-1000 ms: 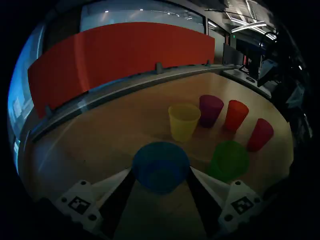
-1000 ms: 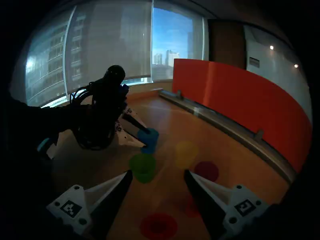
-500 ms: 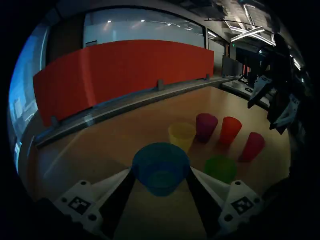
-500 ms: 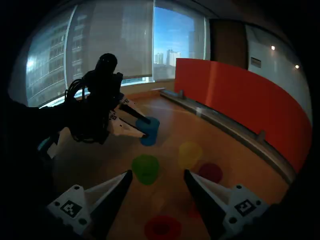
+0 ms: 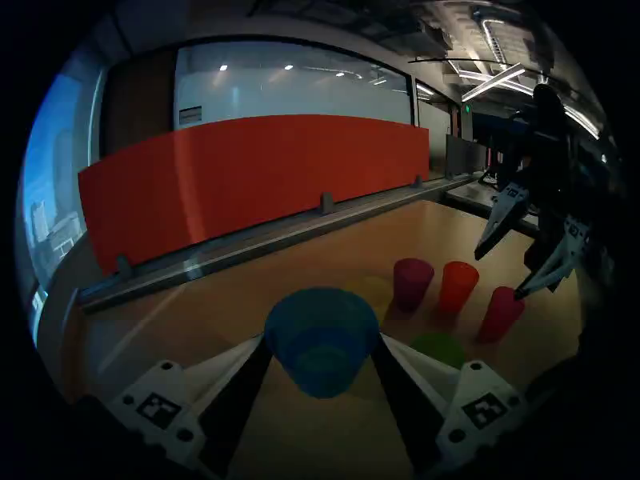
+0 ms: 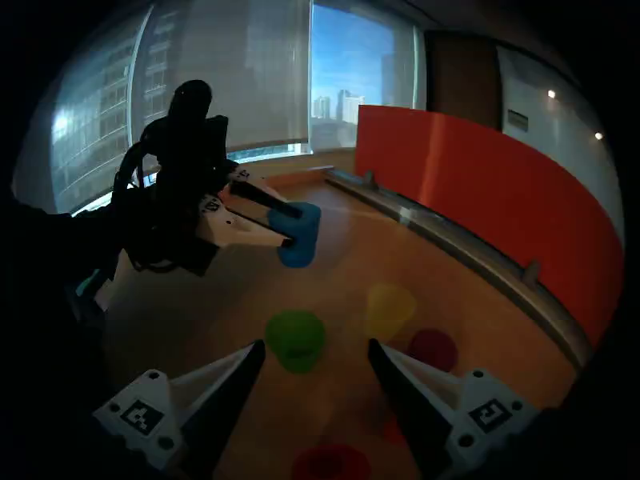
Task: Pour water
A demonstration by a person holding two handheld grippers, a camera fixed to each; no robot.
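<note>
My left gripper [image 5: 322, 352] is shut on a blue cup [image 5: 322, 336] and holds it upright above the wooden table [image 5: 240, 288]. From the right gripper view, the left gripper [image 6: 294, 226] and its blue cup [image 6: 298, 240] hang in the air at the left. Yellow [image 5: 378, 288], purple [image 5: 411, 282], orange [image 5: 458, 285], red [image 5: 499, 314] and green [image 5: 438, 349] cups stand on the table below. My right gripper [image 6: 315, 346] is open above the green cup [image 6: 296, 339], which stands apart from its fingers. The right gripper [image 5: 498, 278] also hovers over the red cup.
A long red partition [image 5: 256, 172] on a rail runs along the table's far edge. Large windows [image 6: 224, 88] stand behind the hand holding the left gripper. The yellow cup [image 6: 390, 308] and purple cup [image 6: 433, 348] sit right of the green one.
My left gripper has risen with the blue cup, so the cups on the table look lower and farther off. The right gripper has come into sight above the red cup.
</note>
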